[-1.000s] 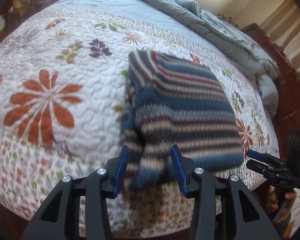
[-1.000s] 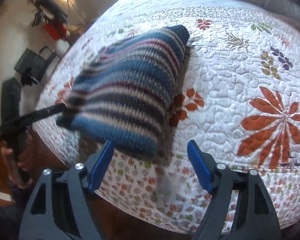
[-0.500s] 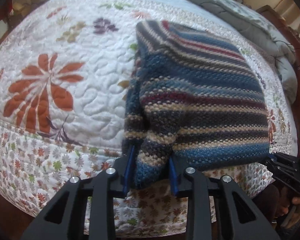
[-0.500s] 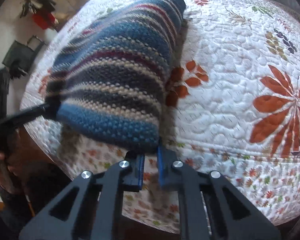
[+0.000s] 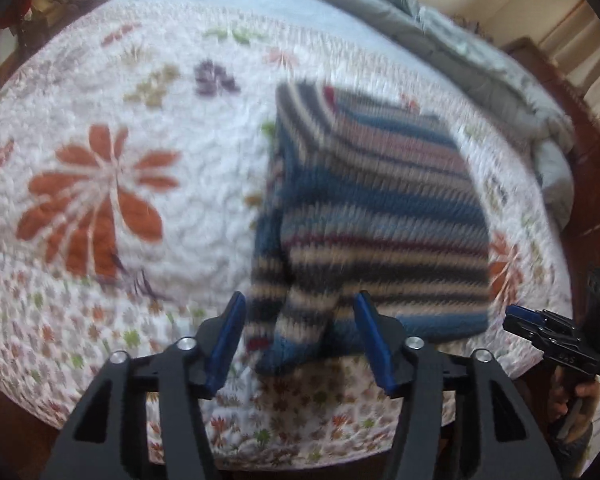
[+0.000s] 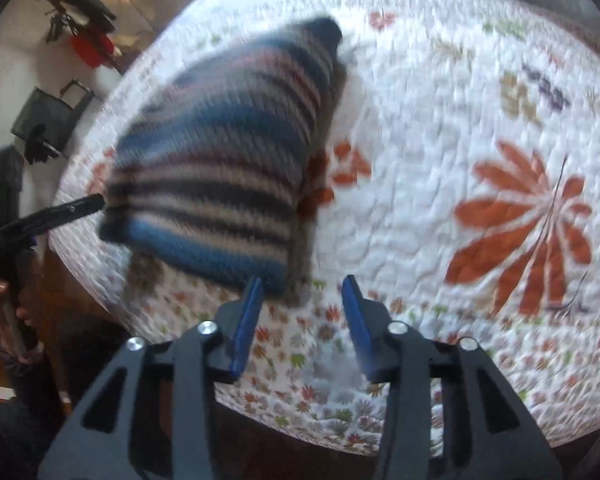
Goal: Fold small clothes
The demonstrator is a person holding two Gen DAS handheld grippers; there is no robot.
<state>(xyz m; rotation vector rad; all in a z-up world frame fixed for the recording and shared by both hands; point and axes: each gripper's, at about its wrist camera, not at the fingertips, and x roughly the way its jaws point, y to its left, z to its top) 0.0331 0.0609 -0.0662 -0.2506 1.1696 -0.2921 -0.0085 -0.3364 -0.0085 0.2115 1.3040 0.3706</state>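
Lying folded near the front edge of the quilted bed (image 5: 100,208), the striped sweater (image 5: 372,216) rests free; left gripper (image 5: 300,336) and right gripper (image 6: 304,320) have just been opening, pads apart, gripping nothing.

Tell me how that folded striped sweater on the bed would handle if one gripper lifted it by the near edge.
The striped sweater is thick, soft knit, so it would likely sag and droop rather than stay flat. Its folded layers look loose, with one end hanging at the near corner, so a one-corner lift would probably undo the fold. The chunky knit should grip the pads rather than slip.
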